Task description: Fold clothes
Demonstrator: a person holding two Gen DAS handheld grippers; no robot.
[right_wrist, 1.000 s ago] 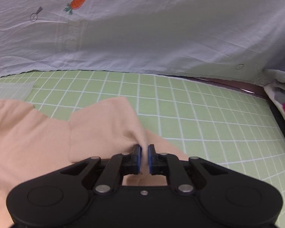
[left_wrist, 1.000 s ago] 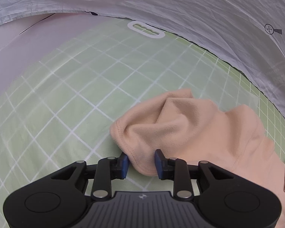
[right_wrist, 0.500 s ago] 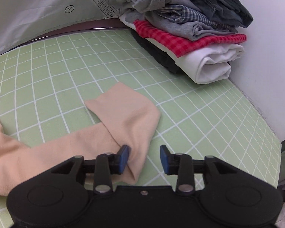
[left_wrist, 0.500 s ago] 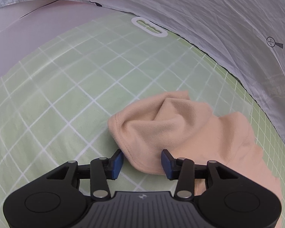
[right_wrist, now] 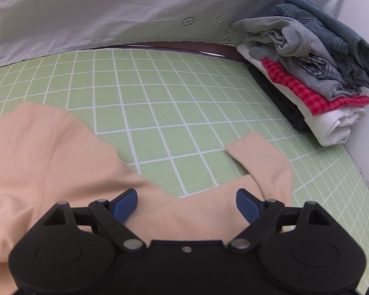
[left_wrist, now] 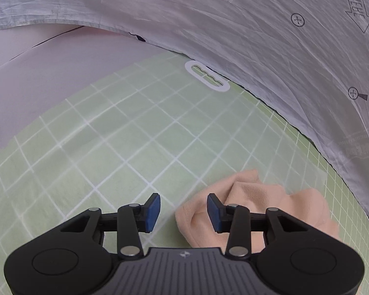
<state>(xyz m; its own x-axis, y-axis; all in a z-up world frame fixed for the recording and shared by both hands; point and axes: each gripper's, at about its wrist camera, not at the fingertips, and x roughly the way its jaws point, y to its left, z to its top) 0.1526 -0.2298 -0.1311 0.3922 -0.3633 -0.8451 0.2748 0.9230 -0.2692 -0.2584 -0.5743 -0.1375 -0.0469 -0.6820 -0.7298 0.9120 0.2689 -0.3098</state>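
A peach long-sleeved garment (right_wrist: pixel 61 172) lies on the green grid mat (right_wrist: pixel 160 98). In the right wrist view its sleeve runs right and its end (right_wrist: pixel 260 157) is folded back on the mat. My right gripper (right_wrist: pixel 187 202) is open just above the sleeve, holding nothing. In the left wrist view the other sleeve end lies bunched (left_wrist: pixel 258 201) on the mat (left_wrist: pixel 110 147). My left gripper (left_wrist: pixel 183 212) is open, with the cloth's edge near its right finger and nothing held.
A stack of folded clothes (right_wrist: pixel 312 73) sits at the mat's far right edge by a white wall. A pale printed sheet (right_wrist: pixel 110 7) hangs along the back and also shows in the left wrist view (left_wrist: pixel 258 24). A white handle cut-out (left_wrist: pixel 206 76) marks the mat's far edge.
Both grippers have opened and let go of the sleeves. The right one swung right and drew back; the left one shifted left and back off the bunched cloth.
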